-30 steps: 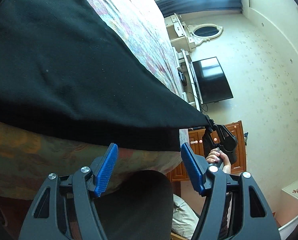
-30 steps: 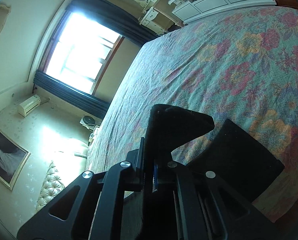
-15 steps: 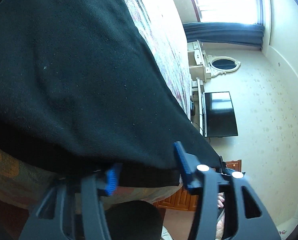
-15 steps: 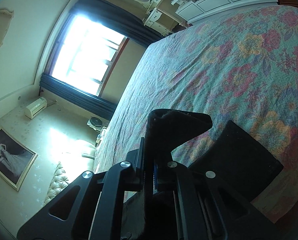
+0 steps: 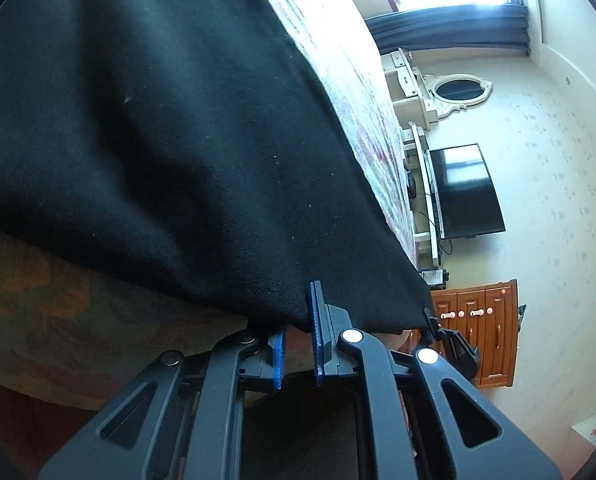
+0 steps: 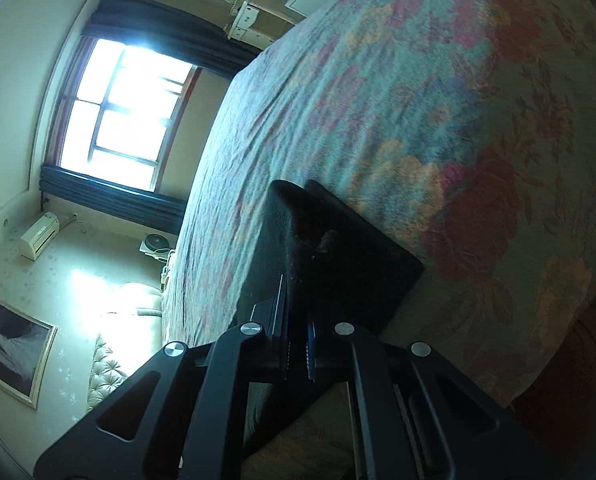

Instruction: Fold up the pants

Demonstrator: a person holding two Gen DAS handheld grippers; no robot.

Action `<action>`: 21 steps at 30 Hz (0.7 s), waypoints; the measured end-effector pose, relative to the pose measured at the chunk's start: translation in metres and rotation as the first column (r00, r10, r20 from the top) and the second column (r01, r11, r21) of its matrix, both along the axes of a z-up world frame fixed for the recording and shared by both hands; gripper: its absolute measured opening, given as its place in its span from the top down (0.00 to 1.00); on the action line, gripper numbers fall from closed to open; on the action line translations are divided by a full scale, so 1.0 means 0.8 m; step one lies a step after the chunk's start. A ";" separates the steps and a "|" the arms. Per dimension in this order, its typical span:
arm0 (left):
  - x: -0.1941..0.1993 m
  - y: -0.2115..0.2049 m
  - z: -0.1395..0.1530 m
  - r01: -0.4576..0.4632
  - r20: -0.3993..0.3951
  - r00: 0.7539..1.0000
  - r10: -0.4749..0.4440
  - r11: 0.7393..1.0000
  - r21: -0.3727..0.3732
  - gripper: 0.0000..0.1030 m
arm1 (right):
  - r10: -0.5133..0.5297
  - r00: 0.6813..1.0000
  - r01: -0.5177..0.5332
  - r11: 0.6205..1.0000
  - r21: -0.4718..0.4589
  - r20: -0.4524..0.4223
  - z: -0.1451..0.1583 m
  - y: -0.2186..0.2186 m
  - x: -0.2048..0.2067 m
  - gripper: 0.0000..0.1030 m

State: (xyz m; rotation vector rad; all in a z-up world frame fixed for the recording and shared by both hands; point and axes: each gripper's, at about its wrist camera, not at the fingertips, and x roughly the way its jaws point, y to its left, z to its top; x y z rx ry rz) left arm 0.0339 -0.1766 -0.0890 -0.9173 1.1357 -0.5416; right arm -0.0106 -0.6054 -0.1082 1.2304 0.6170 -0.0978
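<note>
Black pants (image 5: 158,140) lie spread on a floral bedspread (image 5: 58,300), their near edge hanging over the bed's side. My left gripper (image 5: 298,340) is shut on that near hem, with black cloth pinched between the blue pads. Farther along the same edge, the right gripper (image 5: 453,344) holds the pants' corner. In the right wrist view my right gripper (image 6: 298,344) is shut on a folded corner of the pants (image 6: 337,248), held low over the bedspread (image 6: 417,100).
A television (image 5: 463,192) and a white dresser with an oval mirror (image 5: 457,90) stand against the far wall. A wooden cabinet (image 5: 485,332) is past the bed's end. A bright window (image 6: 122,108) and a tufted headboard (image 6: 106,372) lie beyond the bed.
The left jaws have closed from wide open onto the pants' hem. The right gripper has sunk toward the bed with the pants' corner still in it.
</note>
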 end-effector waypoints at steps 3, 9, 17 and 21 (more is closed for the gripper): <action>0.000 -0.004 0.006 0.024 0.032 0.999 -0.025 0.999 0.021 0.90 | 0.006 1.000 -0.004 0.999 0.047 -0.029 -0.022 -0.004 -0.007 0.88; 0.007 -0.012 0.011 0.073 0.045 0.996 -0.075 0.997 0.039 0.88 | 0.027 1.000 -0.026 0.998 0.062 -0.010 -0.023 -0.012 -0.006 0.75; 0.001 -0.027 0.022 0.163 -0.018 0.986 -0.163 0.986 0.043 0.88 | -0.035 0.999 0.033 0.990 -0.134 -0.016 0.044 -0.058 -0.007 0.49; -0.014 -0.054 0.051 0.285 0.050 0.956 -0.289 0.955 0.080 0.88 | 0.145 0.989 -0.146 0.989 0.011 0.033 0.044 -0.073 0.046 0.40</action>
